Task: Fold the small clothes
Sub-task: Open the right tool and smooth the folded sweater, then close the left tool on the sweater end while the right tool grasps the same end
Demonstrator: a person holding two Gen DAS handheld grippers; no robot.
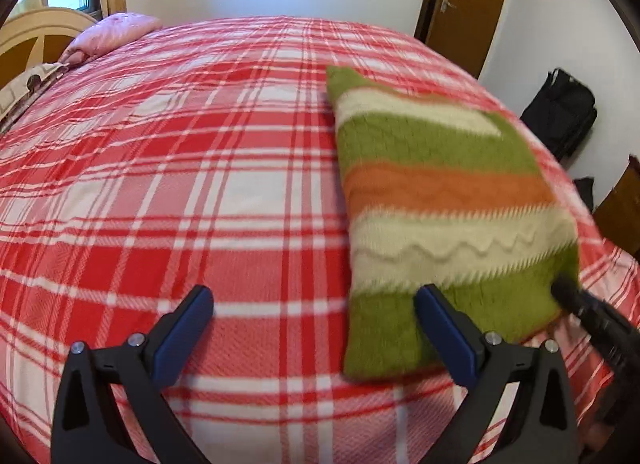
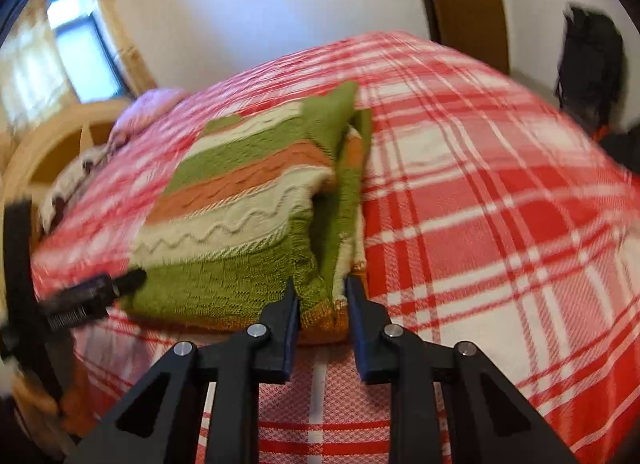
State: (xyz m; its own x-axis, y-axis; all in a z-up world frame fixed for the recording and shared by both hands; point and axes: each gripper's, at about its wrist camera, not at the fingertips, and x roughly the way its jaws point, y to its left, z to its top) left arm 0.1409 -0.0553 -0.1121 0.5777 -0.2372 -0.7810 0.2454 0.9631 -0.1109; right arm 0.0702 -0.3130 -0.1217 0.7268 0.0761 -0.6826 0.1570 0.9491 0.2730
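Nearest, the left gripper point(image 1: 314, 306) stands wide apart and empty over the plaid bedspread point(image 1: 160, 184). To its right the striped sweater point(image 1: 440, 192) lies already folded into a rectangle. Right gripper point(image 2: 322, 294) is narrow around its near corner, probably only tidying remains.

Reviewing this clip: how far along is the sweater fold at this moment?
Mostly done, it seems: the striped sweater lies on the plaid bedspread as a compact rectangle with stacked layers along its edge. In hand: the right claw is closed down on the near corner; the left claw hangs open, gripping nothing. Left: release, maybe straighten. No other clothes are visible waiting.
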